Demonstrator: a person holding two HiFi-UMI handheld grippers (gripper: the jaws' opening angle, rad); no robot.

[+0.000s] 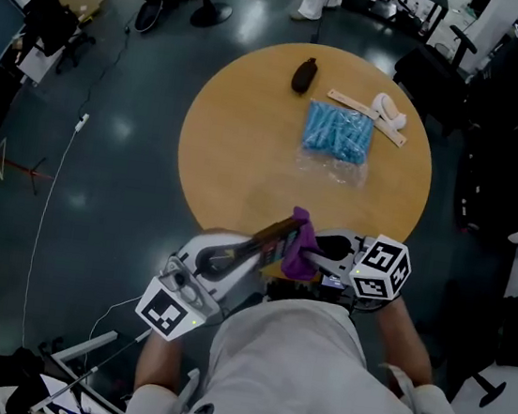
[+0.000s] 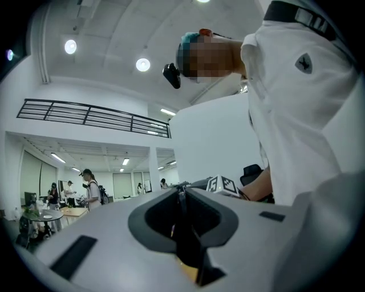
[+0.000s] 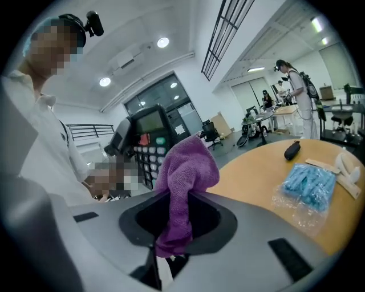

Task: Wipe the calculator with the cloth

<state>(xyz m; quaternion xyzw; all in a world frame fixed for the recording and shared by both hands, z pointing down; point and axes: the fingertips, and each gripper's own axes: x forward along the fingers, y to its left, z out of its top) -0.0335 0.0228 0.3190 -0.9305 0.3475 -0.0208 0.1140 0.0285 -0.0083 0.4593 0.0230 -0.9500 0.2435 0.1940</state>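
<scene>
Dark glossy floor (image 1: 105, 153) surrounds a round wooden table (image 1: 247, 152) in an open office.

Nearest the head camera, the person's white shirt (image 1: 303, 378) covers the rear of both tools and part of both forearms.

The left gripper (image 1: 241, 253) has its jaws drawn to a narrow gap, clamped on the calculator (image 1: 272, 236). In the left gripper view the calculator shows only as a thin dark edge between the jaws, with its face unreadable.

The right gripper (image 1: 315, 251) is closed on a purple cloth (image 1: 299, 249), which bunches up above the jaws and hangs below them.

The calculator is held in the air over the table's near edge. In the head view its long axis runs from lower left to upper right, toward the cloth. In the right gripper view it stands display end up with the keys facing that camera. The cloth hides its lower right keys. Whether the cloth touches the keypad cannot be confirmed.

Further across the table lies a blue packet (image 1: 338, 131) in clear wrap. Beyond it are a wooden strip (image 1: 351, 101), a white object (image 1: 391, 112) of unclear kind and a small black pouch (image 1: 304, 75).

People and desks at the far end of the room are too small to detail.
</scene>
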